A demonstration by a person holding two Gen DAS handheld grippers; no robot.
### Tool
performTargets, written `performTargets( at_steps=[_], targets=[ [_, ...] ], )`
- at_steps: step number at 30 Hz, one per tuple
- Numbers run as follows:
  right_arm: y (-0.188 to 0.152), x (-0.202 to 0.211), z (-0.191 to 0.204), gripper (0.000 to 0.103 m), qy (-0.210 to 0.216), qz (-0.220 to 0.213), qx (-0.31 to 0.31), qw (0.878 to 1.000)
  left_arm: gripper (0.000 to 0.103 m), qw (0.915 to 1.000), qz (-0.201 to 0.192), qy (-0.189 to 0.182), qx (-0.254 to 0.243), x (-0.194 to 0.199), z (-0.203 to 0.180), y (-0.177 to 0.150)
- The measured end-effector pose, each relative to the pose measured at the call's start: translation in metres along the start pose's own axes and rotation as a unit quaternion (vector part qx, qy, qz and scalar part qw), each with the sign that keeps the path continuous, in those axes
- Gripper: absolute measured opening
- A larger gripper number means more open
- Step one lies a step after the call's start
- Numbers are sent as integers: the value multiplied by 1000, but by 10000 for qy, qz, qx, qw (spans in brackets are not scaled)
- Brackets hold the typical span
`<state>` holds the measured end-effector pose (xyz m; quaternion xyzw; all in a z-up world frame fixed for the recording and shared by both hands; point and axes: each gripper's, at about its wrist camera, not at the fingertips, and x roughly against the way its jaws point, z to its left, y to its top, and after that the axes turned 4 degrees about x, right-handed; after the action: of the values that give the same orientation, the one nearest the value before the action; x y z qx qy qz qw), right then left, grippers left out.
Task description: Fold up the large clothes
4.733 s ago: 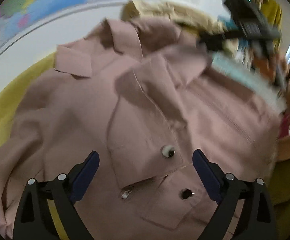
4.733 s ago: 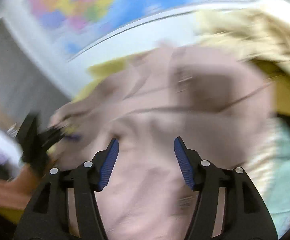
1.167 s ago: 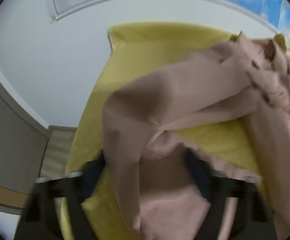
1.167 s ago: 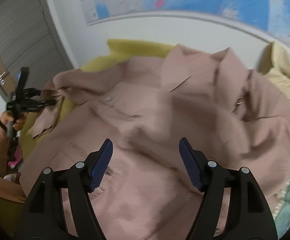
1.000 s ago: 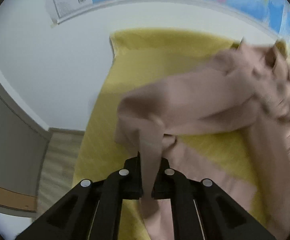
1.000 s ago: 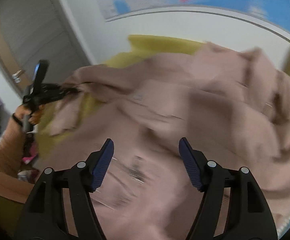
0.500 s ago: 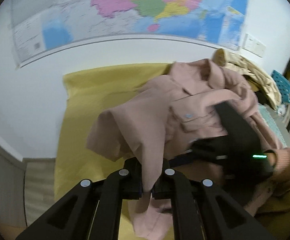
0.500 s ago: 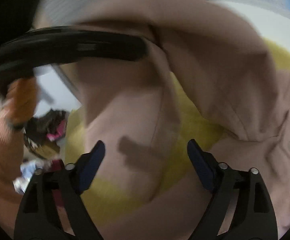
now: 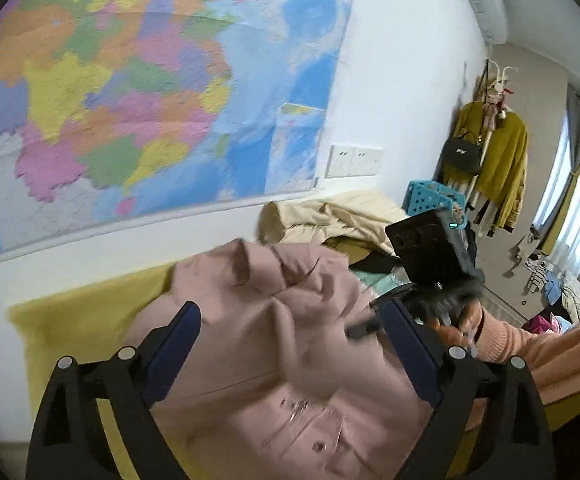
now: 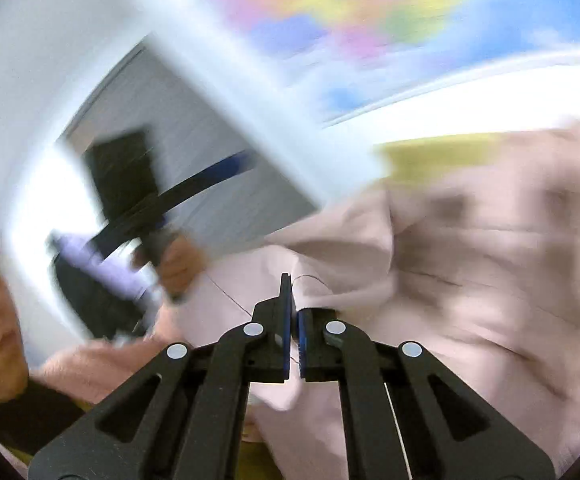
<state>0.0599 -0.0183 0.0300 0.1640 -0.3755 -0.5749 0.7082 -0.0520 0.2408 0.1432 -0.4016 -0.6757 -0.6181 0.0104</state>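
Observation:
A dusty-pink button-up jacket [image 9: 274, 336] lies crumpled on a yellow cloth-covered surface [image 9: 74, 320]. My left gripper [image 9: 290, 344] is open and empty above the jacket's middle. My right gripper [image 10: 293, 300] is shut on a fold of the pink jacket [image 10: 469, 260] and holds it up; this view is blurred by motion. In the left wrist view the right gripper [image 9: 429, 256] shows at the jacket's right side, held by a hand in an orange sleeve. In the right wrist view the left gripper [image 10: 178, 196] shows at the left, open.
A cream garment [image 9: 329, 216] lies heaped behind the jacket by the wall. A teal basket [image 9: 429, 196] stands further right. A map [image 9: 150, 80] covers the wall. Clothes hang on a rack [image 9: 493, 152] at the far right. A grey door [image 10: 194, 152] is at the left.
My left gripper has let go of the pink sleeve and opened. My right gripper, open half a second ago, has shut on a fold of the jacket. Both views have swung upward.

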Motion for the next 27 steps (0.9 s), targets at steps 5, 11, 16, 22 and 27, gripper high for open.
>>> performTargets(
  at_steps=[5, 11, 16, 22, 27],
  targets=[
    [-45, 50, -95, 33, -1951, 87, -1640, 9669, 85, 9924, 682, 716, 734, -68, 53, -25],
    [-73, 74, -75, 85, -2519, -120, -1053, 9619, 71, 9633, 1656, 1397, 1584, -122, 115, -81],
    [-83, 42, -25, 97, -3092, 254, 436, 9497, 72, 9595, 1840, 1612, 1397, -141, 111, -98],
    [-89, 0, -34, 23, -3991, 992, 1256, 9029, 72, 9534, 1896, 2139, 967, -165, 101, -97],
    [-43, 75, -70, 3, -2567, -31, -324, 9659, 69, 9507, 1700, 2287, 1226, -158, 114, -91]
  ],
)
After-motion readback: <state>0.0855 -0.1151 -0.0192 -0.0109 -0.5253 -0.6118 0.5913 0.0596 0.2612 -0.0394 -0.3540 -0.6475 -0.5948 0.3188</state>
